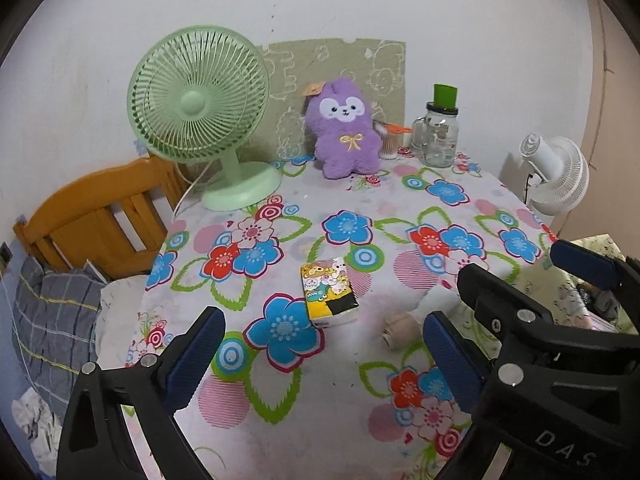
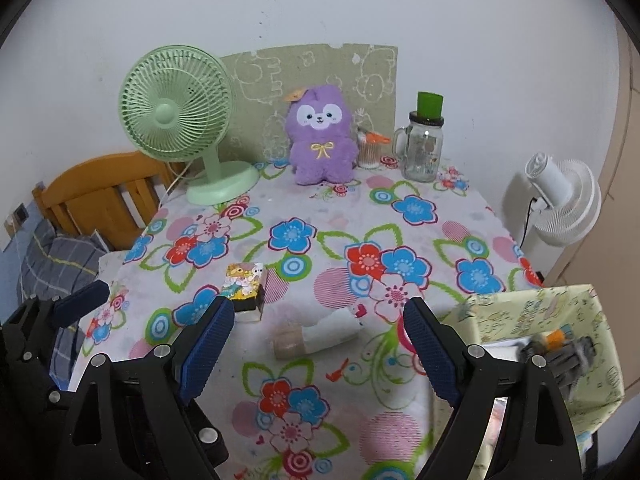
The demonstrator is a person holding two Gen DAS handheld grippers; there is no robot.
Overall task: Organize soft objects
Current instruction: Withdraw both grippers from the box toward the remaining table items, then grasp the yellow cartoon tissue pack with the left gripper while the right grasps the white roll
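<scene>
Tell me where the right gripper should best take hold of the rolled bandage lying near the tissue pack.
Probably across the middle of the rolled bandage, from above. It lies flat on the tablecloth as a cylinder, so the open right gripper could close on its long curved sides.

The only legible marking is the white lettering "DAS", cut off by the picture edge, printed on the black body of the right gripper point(image 1: 516, 292) in the left wrist view; print on the tissue pack point(image 1: 329, 291) and glass mug point(image 2: 422, 152) is unreadable.
</scene>
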